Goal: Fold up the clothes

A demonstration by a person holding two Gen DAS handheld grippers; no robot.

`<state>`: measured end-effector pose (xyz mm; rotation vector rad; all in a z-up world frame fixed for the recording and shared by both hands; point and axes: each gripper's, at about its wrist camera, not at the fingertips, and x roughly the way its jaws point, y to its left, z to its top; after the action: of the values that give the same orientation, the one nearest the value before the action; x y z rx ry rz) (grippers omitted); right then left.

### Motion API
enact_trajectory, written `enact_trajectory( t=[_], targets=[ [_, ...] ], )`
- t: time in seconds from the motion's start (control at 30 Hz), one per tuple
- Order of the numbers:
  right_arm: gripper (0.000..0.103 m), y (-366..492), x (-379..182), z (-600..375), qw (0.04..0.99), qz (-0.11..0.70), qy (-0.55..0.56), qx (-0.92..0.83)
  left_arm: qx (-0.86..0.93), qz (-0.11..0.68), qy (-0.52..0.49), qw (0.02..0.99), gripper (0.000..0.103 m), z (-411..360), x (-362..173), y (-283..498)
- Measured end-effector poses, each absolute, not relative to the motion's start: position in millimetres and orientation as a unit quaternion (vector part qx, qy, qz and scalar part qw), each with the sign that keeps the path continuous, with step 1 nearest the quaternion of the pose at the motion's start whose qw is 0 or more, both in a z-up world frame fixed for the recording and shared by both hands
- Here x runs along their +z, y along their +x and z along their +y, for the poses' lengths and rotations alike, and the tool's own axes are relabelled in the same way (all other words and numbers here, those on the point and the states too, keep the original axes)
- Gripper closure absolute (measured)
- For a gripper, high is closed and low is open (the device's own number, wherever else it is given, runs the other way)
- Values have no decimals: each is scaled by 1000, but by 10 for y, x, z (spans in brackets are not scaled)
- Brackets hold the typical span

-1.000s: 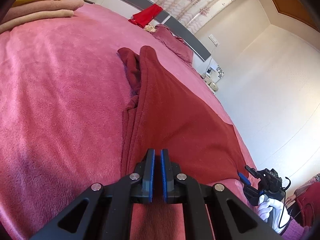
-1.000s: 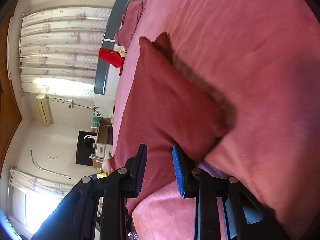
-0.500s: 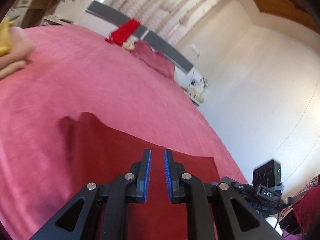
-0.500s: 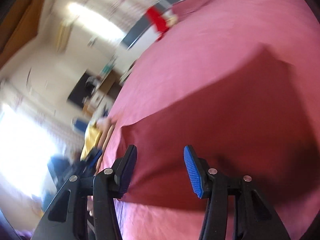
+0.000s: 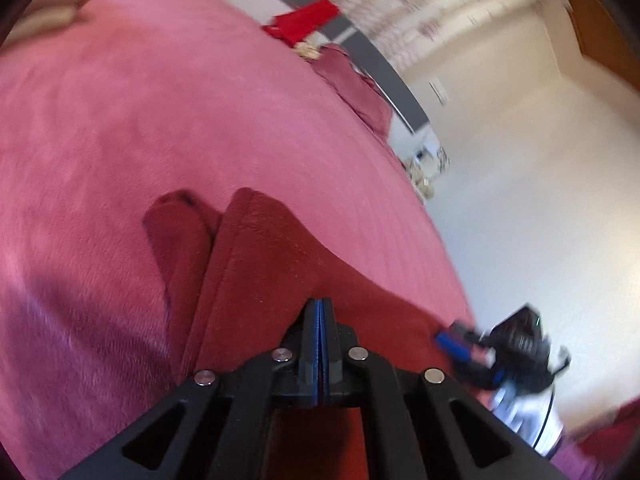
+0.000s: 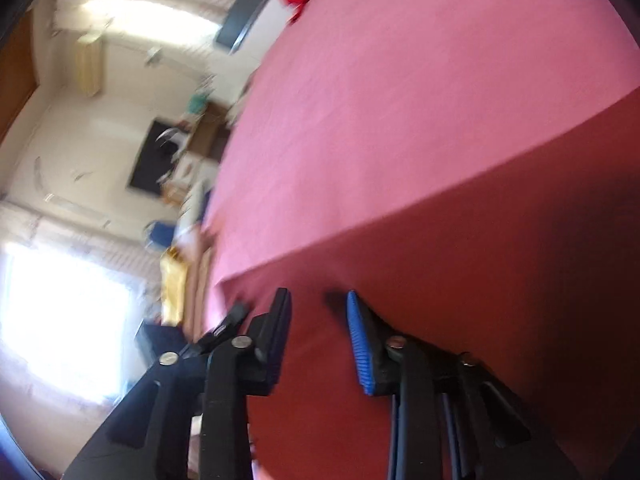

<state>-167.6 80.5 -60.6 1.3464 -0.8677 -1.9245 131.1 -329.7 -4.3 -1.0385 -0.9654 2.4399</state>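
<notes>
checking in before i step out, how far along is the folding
Done: some folded items sit stacked at the bed's far corner. In hand: the dark red garment on the pink bedspread, left gripper shut at it, right gripper closing over it. Left: finishing its folds.

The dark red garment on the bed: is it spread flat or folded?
Partly folded: the dark red garment lies in a raised ridge beside another fold on the pink bedcover.

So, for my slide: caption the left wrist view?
Shut left gripper over a dark red garment on a pink bed.
</notes>
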Motion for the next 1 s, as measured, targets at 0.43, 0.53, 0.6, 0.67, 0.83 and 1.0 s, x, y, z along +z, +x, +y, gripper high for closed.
enact_trajectory(
  t=[0.43, 0.53, 0.6, 0.67, 0.83, 1.0],
  targets=[
    [72, -1107, -304, 2698, 159, -440, 393, -792, 884, -298, -322, 163, 94, -3277, 565, 1411],
    [62, -652, -117, 2300, 228, -381, 398, -803, 891, -285, -298, 191, 92, -3082, 706, 1656],
    [57, -395, -189, 1965, 274, -359, 419, -788, 887, -272, -312, 208, 92, -2865, 658, 1769],
    [57, -180, -324, 1630, 312, -346, 444, -765, 877, -262, -347, 204, 92, -2706, 497, 1837],
    [59, 66, -689, 1397, 296, -327, 488, -753, 863, -245, -410, 163, 96, -2731, 94, 2046],
    [61, 268, -825, 2039, 217, -400, 459, -763, 861, -251, -411, 164, 96, -2953, 126, 2170]
  ],
)
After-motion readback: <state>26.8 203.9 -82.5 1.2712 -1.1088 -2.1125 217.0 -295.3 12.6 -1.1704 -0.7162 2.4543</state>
